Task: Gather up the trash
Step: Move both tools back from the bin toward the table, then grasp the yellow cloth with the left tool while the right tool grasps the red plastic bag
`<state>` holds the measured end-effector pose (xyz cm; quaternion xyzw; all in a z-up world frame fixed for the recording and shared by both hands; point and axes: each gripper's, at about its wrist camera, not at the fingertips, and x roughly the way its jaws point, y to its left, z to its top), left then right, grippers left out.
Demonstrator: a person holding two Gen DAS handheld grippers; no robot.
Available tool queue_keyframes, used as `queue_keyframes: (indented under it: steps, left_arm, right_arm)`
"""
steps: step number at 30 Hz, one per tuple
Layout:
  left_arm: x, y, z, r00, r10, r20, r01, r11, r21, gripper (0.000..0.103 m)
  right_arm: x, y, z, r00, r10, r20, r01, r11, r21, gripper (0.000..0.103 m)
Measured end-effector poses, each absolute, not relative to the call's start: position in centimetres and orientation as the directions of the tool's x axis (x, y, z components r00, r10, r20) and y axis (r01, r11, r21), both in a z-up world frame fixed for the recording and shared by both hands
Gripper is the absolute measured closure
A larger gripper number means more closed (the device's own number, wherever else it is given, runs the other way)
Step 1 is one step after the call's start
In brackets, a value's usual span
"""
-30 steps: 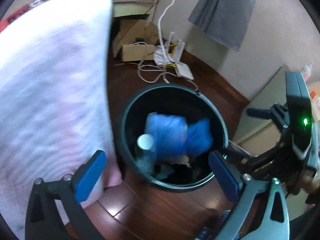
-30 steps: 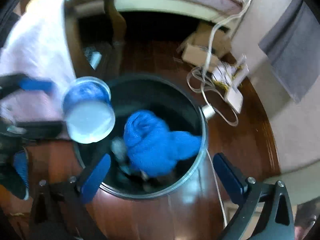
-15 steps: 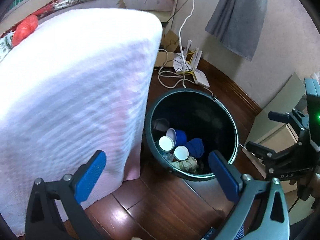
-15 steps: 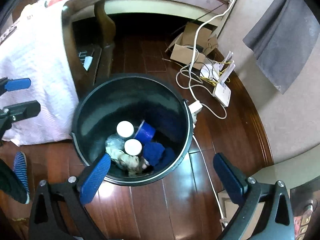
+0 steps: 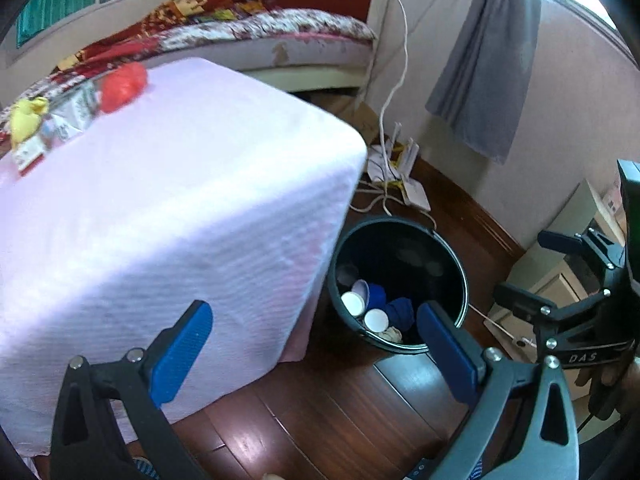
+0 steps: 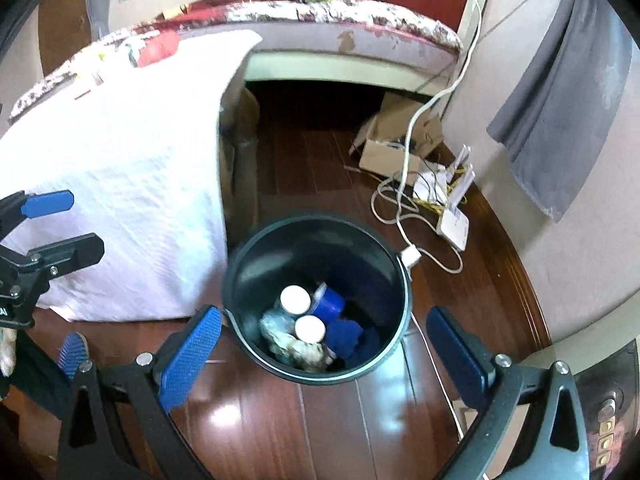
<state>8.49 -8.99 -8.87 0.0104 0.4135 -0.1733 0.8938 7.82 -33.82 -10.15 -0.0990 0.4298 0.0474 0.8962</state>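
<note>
Both tools, the left tool (image 5: 316,350) and the right tool (image 6: 324,354), hang spread wide and empty above the dark bin (image 6: 240,280), which stands on the wooden floor (image 6: 260,420) against the cloth-covered worktop's (image 5: 160,220) corner. Inside the bin lie cups (image 6: 295,299) and what looks like blue cloth (image 6: 344,334). More litter (image 5: 122,86) sits on the worktop.

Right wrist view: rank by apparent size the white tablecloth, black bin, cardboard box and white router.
1. white tablecloth
2. black bin
3. cardboard box
4. white router
The box lies farther away, so its true size is unsure.
</note>
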Motion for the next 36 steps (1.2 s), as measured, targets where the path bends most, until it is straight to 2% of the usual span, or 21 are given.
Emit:
queue_keyframes:
  steps: [16, 21, 23, 29, 32, 36]
  left_arm:
    - [8.1, 1.0, -3.3, 0.745, -0.150, -0.651, 0.127, 0.989, -0.082, 0.001]
    - [8.5, 5.0, -2.8, 0.764, -0.082, -0.641, 0.047, 0.996, -0.071, 0.001]
    - [8.7, 6.3, -2.7, 0.767, -0.058, -0.639, 0.020, 0.998, -0.067, 0.001]
    - [10.2, 10.5, -2.4, 0.773, -0.014, -0.634, -0.048, 0.996, -0.080, 0.002]
    - [11.4, 12.2, -2.5, 0.769, -0.004, -0.639, -0.062, 0.995, -0.081, 0.008]
    - [13.5, 14.0, -2.0, 0.774, 0.028, -0.632, -0.096, 0.993, -0.073, 0.009]
  right_arm:
    - [8.3, -24.2, -3.9, 0.736, 0.143, -0.662, -0.275, 0.956, -0.100, 0.000]
    - [10.3, -20.6, -3.6, 0.687, 0.227, -0.691, -0.340, 0.940, -0.029, 0.000]
    - [11.0, -18.7, -3.6, 0.672, 0.216, -0.709, -0.351, 0.935, -0.048, 0.000]
    - [12.9, -16.4, -2.1, 0.691, 0.232, -0.685, -0.343, 0.939, -0.028, 0.000]
    - [14.4, -15.3, -1.1, 0.711, 0.235, -0.663, -0.341, 0.939, -0.034, 0.000]
    - [16.8, -13.7, -0.4, 0.722, 0.229, -0.653, -0.340, 0.939, -0.046, 0.000]
